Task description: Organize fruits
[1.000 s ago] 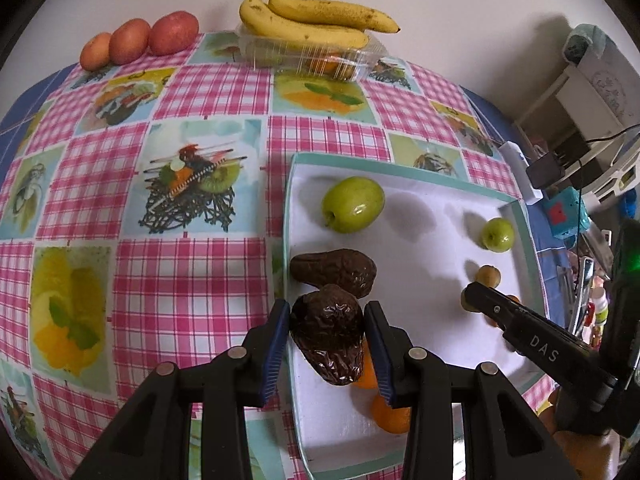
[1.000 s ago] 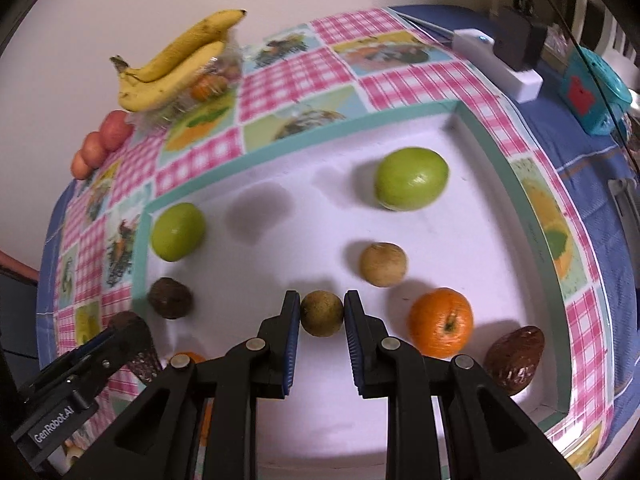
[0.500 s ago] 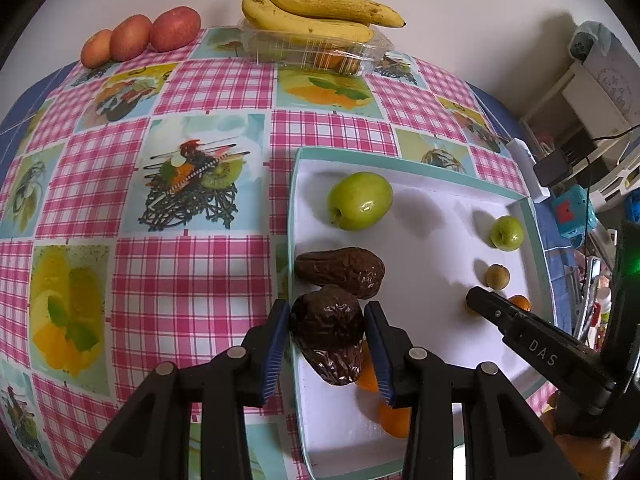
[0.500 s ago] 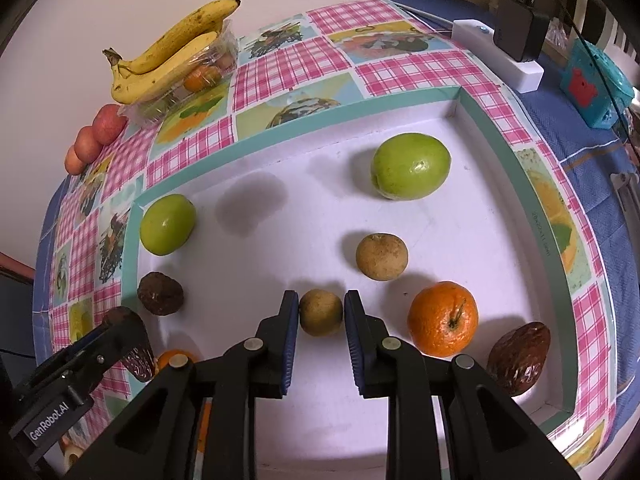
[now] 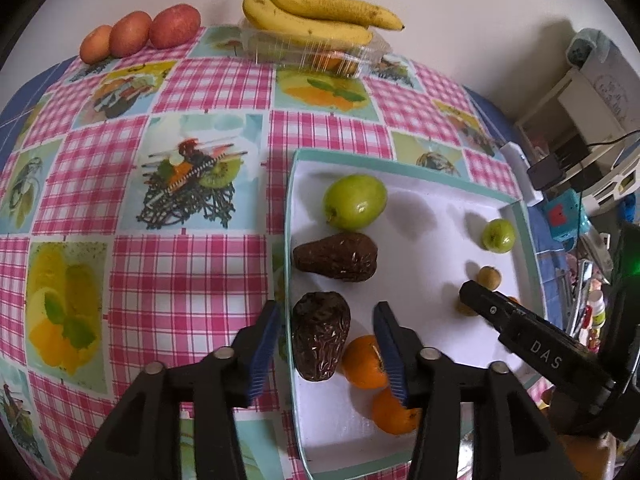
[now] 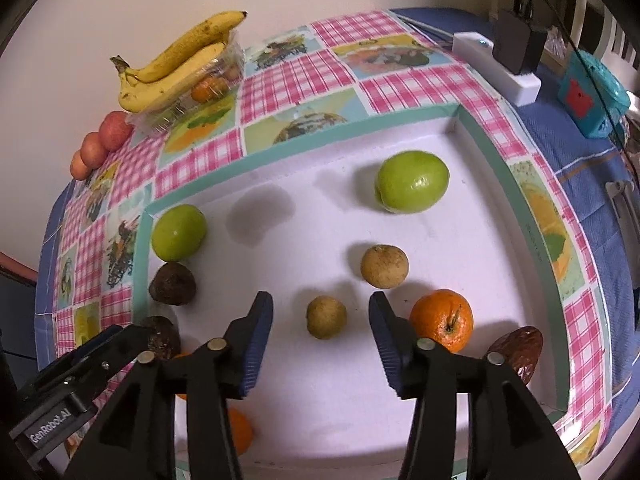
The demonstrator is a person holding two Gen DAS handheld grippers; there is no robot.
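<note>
A white tray with a teal rim (image 5: 404,162) (image 6: 304,142) lies on the checked tablecloth. My left gripper (image 5: 326,344) stands open around a dark wrinkled avocado (image 5: 320,340) that lies on the tray, its fingers apart from the fruit. Behind it lie a second dark avocado (image 5: 338,257) and a green apple (image 5: 355,201). Two oranges (image 5: 366,362) sit near the right finger. My right gripper (image 6: 320,326) is open around a small brown round fruit (image 6: 326,317) resting on the tray. Close by are another brown fruit (image 6: 384,266), an orange (image 6: 442,319), a green apple (image 6: 412,187) and a third avocado (image 6: 518,350).
Bananas (image 5: 316,16) lie on a clear plastic box (image 5: 316,52) at the table's far edge, with three reddish fruits (image 5: 140,32) to their left. A white power strip with a black adapter (image 6: 502,60) and a teal toy (image 6: 592,96) sit beyond the tray's right side.
Both grippers have opened. The left one let go of the wrinkled avocado and the right one let go of the small brown fruit; both fruits now rest on the tray.
</note>
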